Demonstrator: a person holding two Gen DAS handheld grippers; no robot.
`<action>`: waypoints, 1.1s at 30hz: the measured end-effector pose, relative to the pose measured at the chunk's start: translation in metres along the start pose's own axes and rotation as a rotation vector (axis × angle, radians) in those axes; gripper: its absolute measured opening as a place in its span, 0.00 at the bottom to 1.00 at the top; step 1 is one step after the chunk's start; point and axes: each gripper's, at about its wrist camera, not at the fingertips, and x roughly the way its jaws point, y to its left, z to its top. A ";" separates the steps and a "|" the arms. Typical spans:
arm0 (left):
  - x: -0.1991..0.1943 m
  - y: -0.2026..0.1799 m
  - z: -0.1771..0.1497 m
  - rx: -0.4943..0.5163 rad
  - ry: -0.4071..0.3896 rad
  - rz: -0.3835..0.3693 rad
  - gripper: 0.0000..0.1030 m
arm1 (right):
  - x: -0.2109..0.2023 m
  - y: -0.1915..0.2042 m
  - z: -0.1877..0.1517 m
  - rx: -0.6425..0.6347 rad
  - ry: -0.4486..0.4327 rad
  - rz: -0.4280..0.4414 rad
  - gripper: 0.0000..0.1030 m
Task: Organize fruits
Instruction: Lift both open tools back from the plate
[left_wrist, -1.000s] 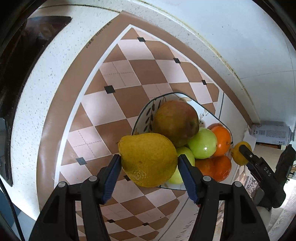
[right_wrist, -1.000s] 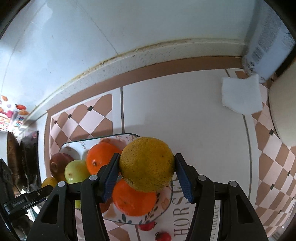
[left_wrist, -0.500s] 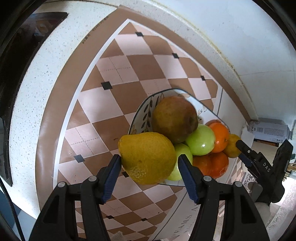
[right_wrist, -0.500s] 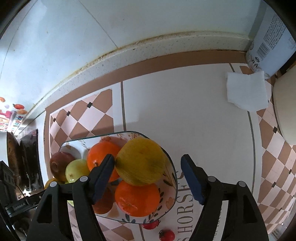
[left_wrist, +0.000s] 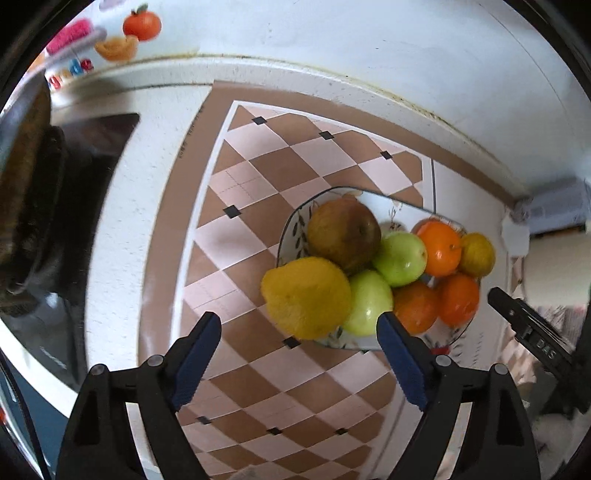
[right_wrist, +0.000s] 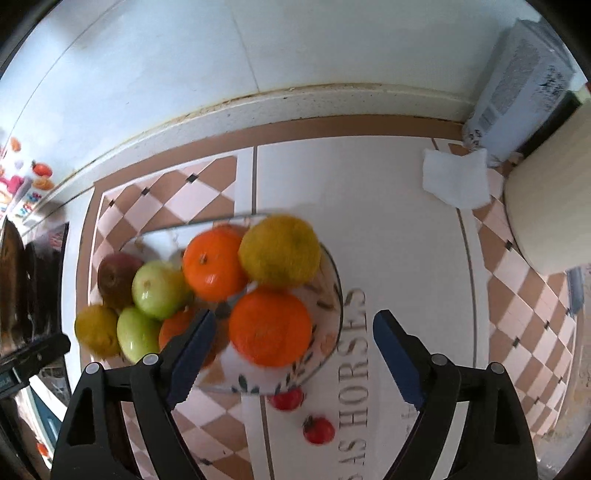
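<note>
Tongs in your left (left_wrist: 298, 326) and right (right_wrist: 293, 328) hands gape wide, empty, above the fruit-filled bowl (right_wrist: 328, 295).

The bowl (left_wrist: 295, 236) looks like glazed ceramic, glossy, with painted leaves. Two green apples (left_wrist: 400, 258) are smooth and shiny; the oranges (right_wrist: 271, 328) have a finely dimpled sheen. The yellow pear (left_wrist: 306, 297) is matt and rough-skinned. The surface (left_wrist: 258, 177) wears a smooth printed checked covering. Both tongs (left_wrist: 299, 328) are matt black plastic with ribbed blue pads (right_wrist: 192, 343).

Patterned bowl (right_wrist: 334, 291) piled with 8 fruits (right_wrist: 270, 328).
</note>
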 end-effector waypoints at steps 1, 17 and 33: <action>-0.002 -0.001 -0.005 0.014 -0.008 0.014 0.84 | -0.003 0.002 -0.006 -0.003 -0.005 -0.009 0.86; -0.059 -0.026 -0.069 0.148 -0.163 0.044 0.84 | -0.085 0.010 -0.083 -0.012 -0.109 -0.003 0.86; -0.133 -0.036 -0.123 0.185 -0.301 0.022 0.84 | -0.192 0.019 -0.136 -0.061 -0.274 0.025 0.86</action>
